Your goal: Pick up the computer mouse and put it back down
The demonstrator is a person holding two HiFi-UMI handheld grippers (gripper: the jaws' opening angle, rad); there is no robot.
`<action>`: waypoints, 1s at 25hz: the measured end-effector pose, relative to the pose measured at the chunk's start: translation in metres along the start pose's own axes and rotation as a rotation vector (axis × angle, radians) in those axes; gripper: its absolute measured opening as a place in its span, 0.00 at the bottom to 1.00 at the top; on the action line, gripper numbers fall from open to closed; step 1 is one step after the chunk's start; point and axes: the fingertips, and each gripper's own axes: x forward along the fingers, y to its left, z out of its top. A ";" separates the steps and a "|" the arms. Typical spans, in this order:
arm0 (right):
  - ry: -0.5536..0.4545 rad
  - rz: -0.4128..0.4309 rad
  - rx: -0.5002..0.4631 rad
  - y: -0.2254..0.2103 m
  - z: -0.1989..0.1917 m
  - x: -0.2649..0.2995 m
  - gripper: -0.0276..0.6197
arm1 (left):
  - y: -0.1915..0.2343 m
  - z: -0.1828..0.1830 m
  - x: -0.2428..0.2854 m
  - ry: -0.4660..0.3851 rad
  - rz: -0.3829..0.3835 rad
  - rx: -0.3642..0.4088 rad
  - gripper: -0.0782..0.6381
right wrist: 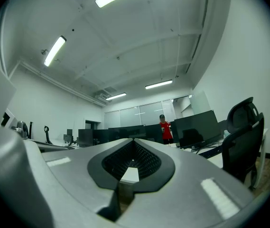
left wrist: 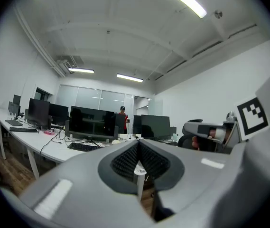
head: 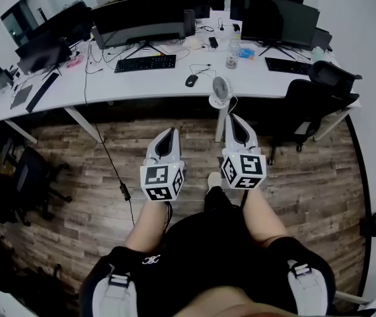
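Note:
The black computer mouse [head: 191, 80] lies on the white desk [head: 141, 84], to the right of a black keyboard [head: 145, 63]. Both grippers hover over the wooden floor, short of the desk and well apart from the mouse. My left gripper [head: 170, 131] points toward the desk with its jaws shut and nothing between them; its own view shows the tips [left wrist: 138, 142] meeting. My right gripper [head: 232, 117] sits beside it, a little nearer the desk, also shut and empty, with its tips [right wrist: 134, 140] closed in its view. I cannot make out the mouse in either gripper view.
A small white fan [head: 221, 90] stands at the desk's front edge near the mouse. Large monitors [head: 141, 15] line the desk's back. Black office chairs stand at the right [head: 313, 98] and the left [head: 32, 177]. A person in red [left wrist: 122, 118] stands far off.

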 end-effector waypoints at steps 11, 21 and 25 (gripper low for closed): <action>-0.052 0.025 0.029 -0.019 -0.007 0.078 0.05 | 0.031 0.006 0.072 0.002 0.013 0.039 0.18; -0.030 0.043 0.038 -0.064 -0.020 0.183 0.05 | 0.046 0.018 0.184 0.024 0.016 0.051 0.18; 0.005 0.068 0.040 -0.078 -0.030 0.220 0.05 | 0.050 0.018 0.227 0.044 0.024 0.035 0.18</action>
